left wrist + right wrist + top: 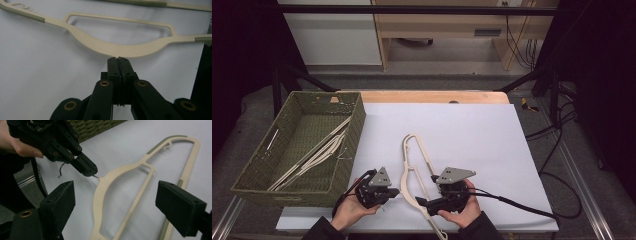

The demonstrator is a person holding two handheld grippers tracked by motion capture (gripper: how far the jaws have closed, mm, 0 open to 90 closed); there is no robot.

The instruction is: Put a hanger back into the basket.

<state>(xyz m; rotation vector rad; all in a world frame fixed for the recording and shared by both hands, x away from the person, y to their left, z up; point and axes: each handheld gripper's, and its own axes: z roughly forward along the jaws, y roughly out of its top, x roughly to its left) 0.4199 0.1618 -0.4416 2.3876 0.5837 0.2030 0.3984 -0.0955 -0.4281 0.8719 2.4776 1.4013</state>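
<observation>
A cream plastic hanger (412, 165) lies on the white sheet, its shoulders running away from me. My left gripper (396, 191) comes at the hanger's neck (100, 47) from the left. Its jaws are pressed together (118, 60), and a thin metal hook stem (96, 177) runs from the neck into their tips (91, 171). My right gripper (424, 200) sits on the hanger's right side near the front edge. Its two pads stand far apart (121, 202) with the hanger's body (117, 173) between them, touching neither.
A woven green basket (357, 130) stands at the left and holds several more hangers (317, 155). The white sheet (472, 135) covers most of the wooden table (432, 96). The right gripper's black cable (522, 205) trails off to the right.
</observation>
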